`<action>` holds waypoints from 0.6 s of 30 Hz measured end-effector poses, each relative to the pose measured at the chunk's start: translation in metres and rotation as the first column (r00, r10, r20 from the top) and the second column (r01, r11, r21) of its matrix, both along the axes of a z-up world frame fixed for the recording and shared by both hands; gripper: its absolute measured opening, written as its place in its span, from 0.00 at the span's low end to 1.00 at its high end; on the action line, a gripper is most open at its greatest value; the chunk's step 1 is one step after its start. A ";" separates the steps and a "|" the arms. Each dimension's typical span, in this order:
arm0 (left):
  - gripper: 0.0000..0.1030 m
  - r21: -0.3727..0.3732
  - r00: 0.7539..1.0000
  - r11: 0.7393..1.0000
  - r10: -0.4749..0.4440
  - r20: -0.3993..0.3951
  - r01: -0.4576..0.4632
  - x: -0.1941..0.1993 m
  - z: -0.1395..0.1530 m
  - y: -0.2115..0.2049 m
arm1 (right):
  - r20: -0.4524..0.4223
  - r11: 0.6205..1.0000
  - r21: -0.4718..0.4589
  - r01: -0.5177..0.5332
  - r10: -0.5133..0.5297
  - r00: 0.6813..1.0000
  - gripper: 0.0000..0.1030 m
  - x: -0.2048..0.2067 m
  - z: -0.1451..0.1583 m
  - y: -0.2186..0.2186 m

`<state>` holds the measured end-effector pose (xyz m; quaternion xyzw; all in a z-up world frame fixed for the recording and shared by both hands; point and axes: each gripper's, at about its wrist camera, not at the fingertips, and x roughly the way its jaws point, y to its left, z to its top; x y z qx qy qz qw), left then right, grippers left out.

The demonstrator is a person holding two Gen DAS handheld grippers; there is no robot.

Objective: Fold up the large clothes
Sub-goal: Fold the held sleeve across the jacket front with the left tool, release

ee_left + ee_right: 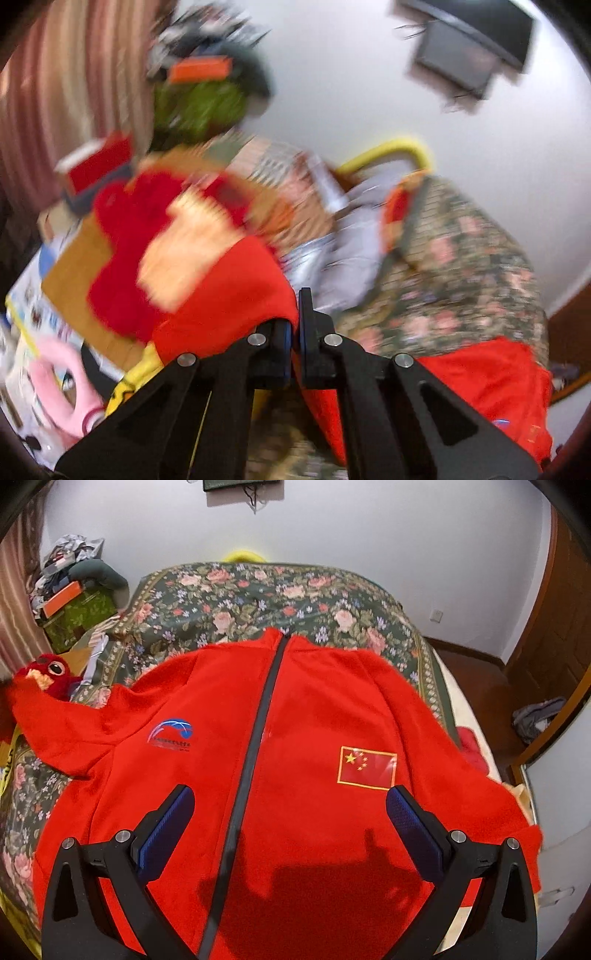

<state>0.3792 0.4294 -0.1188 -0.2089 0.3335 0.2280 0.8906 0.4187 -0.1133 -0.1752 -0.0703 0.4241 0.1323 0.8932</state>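
Red jacket (295, 738) fabric is lying directly beneath our right gripper (290, 805), spread front-up on the floral bed (258, 590). We are holding that gripper's fingers wide apart above the chest, gripping nothing; the dark zipper (255, 731) is running between them, a flag patch (367, 767) sitting just ahead of one finger and a blue logo (171, 733) ahead of the other. Our left gripper (298, 314) is pinching a fold of the jacket (236, 295), its fingers closed on the cloth. That view is blurred; beyond the gripper we are seeing a red plush toy (122, 251).
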 end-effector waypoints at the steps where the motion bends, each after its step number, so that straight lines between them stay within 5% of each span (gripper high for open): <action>1: 0.01 0.015 0.998 0.999 -0.044 0.039 0.043 0.004 0.020 -0.021 | 0.007 1.000 0.003 -0.004 0.004 1.000 1.00 -0.002 0.003 -0.002; 5: 0.01 0.060 0.981 0.986 -0.164 0.103 0.158 0.025 0.060 -0.087 | 0.026 1.000 0.009 -0.018 0.017 1.000 1.00 -0.009 0.010 -0.013; 10: 0.01 0.091 0.928 0.939 -0.343 0.144 0.333 0.055 0.091 -0.196 | 0.045 0.999 0.004 -0.031 0.031 0.999 1.00 -0.012 0.014 -0.030; 18: 0.01 0.108 0.837 0.836 -0.545 0.047 0.539 0.091 0.064 -0.343 | 0.032 0.999 0.047 -0.009 0.008 0.999 1.00 -0.014 0.010 -0.072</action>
